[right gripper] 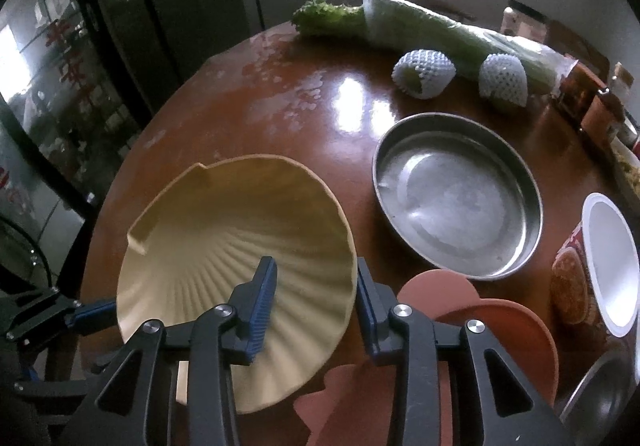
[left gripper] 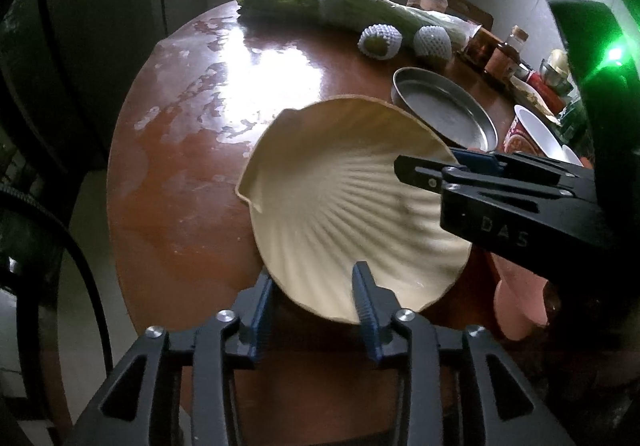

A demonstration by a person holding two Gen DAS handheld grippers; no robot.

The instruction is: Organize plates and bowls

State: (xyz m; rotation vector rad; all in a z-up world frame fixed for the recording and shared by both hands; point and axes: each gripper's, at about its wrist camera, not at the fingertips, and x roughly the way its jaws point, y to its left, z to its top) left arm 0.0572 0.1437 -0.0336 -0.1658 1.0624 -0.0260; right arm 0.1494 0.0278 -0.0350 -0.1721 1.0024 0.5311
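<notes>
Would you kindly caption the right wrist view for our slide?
Right claw open astride the cream shell plate's rim, steel pan beyond.

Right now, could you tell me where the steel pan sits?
The steel pan sits on the table, right of the shell plate, nearer than two foam-netted fruits.

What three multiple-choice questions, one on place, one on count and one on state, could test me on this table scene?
1. The steel pan stands: A on the table; B inside the cup; C on the floor.
2. Foam-netted fruits number: A one; B two; C four.
3. The right gripper is: A open, astride the cream plate rim; B shut on the pan; C shut and empty.

Answers: A, wood shows all around the pan. B, the pair lies by the leafy vegetable. A, its fingers stand apart, one on either side of the rim.
</notes>
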